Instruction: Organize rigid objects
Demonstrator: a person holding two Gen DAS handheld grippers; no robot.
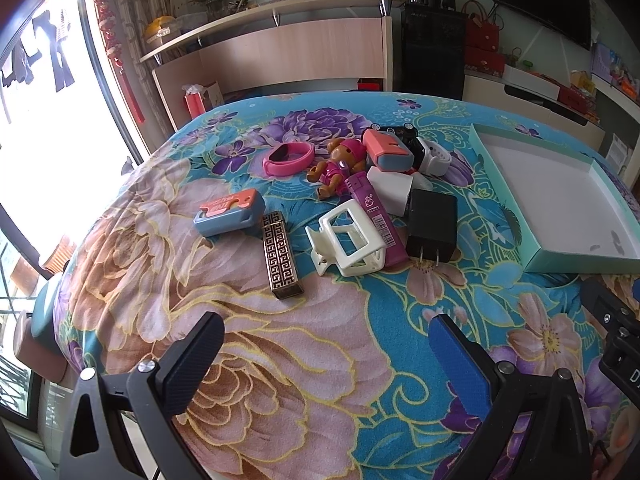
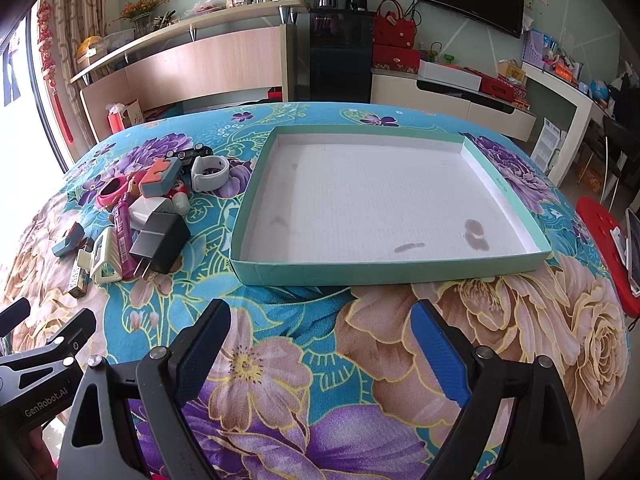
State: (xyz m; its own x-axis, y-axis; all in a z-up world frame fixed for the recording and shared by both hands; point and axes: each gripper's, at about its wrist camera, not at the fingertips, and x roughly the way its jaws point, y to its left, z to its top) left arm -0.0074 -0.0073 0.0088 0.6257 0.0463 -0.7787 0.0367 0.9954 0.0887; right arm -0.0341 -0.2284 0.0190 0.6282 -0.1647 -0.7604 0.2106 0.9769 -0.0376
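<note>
Blue textured pads line both tools, and each stands spread wide with nothing between its fingers. The left tool [image 1: 324, 344] hovers over the flowered cloth of the worktop [image 1: 280, 360]; just ahead of it lie a patterned bronze case [image 1: 280, 254] and a white clip [image 1: 346, 236], with a purple lighter [image 1: 376, 216] and a black plug adapter [image 1: 431, 224] to its front right, touching in a loose heap. Farther ahead sit a toy bear [image 1: 340, 166] and a pink band [image 1: 288, 158]. The right tool [image 2: 320, 344] faces the teal tray [image 2: 384, 272], which is bare inside, so the heap likely belongs there. With the clutter on the left tool's side, I judge it the nearer one to begin picking.
</note>
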